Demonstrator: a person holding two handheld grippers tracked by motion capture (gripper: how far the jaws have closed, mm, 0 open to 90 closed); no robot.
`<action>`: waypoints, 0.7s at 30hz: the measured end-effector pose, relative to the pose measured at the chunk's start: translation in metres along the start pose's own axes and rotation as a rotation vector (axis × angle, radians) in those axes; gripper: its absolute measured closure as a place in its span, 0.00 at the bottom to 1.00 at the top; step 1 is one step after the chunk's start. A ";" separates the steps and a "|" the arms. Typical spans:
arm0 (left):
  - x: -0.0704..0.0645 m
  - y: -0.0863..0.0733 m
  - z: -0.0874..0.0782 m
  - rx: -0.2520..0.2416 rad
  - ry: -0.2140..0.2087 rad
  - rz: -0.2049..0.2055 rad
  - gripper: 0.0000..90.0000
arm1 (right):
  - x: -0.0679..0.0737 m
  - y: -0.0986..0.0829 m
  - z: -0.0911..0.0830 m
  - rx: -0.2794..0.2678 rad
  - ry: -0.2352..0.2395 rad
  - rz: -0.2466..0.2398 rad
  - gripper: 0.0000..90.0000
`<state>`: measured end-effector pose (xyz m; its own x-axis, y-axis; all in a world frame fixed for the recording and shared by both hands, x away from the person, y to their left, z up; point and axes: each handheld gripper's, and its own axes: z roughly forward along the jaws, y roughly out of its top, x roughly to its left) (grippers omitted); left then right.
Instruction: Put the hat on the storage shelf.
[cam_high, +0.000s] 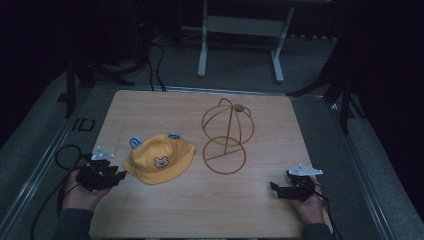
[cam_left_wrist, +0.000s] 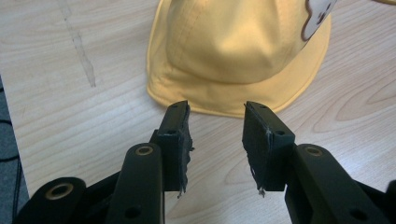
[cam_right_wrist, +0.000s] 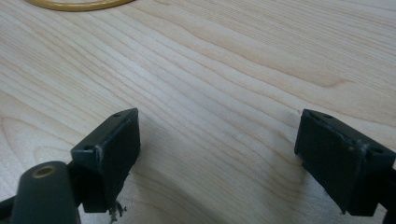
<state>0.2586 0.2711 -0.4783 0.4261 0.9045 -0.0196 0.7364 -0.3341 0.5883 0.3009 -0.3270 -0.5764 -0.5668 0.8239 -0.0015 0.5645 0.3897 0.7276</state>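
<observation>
— Where does the left gripper (cam_left_wrist: 216, 135) stand?

— Low over the table (cam_high: 165, 215), jaws a narrow gap apart with nothing between them, their tips just short of the brim of the yellow hat (cam_left_wrist: 238, 51). Its own view shows the worn, frayed pads (cam_left_wrist: 180, 140) up close; the high view shows instead the person's left hand (cam_high: 82, 192) around it at the table's near left edge.

— And the right gripper (cam_right_wrist: 219, 154)?

— Jaws spread wide, empty, over bare wood. Its view catches a sliver of a yellow ring at the top — the high view shows that ring as the base of a wire hat stand (cam_high: 226, 135), with a domed cage on a stem.

— How does the hat look?

— A soft bucket hat lying brim-down, left of the stand, just beside it. It has a bear-face patch on the front, and the high view shows two small blue ears on top.
</observation>
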 end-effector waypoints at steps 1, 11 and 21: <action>0.000 0.000 0.000 0.000 0.000 0.000 0.68 | 0.000 0.000 0.000 0.000 0.000 0.000 0.16; 0.001 0.015 -0.005 0.013 0.003 0.029 0.66 | 0.000 0.000 0.000 0.000 0.000 0.000 0.16; 0.004 0.040 -0.015 0.021 -0.003 0.092 0.65 | 0.000 0.000 0.000 0.000 0.000 0.000 0.16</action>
<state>0.2819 0.2653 -0.4426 0.4941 0.8688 0.0309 0.7052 -0.4213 0.5703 0.3009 -0.3270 -0.5764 -0.5666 0.8240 -0.0013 0.5648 0.3895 0.7275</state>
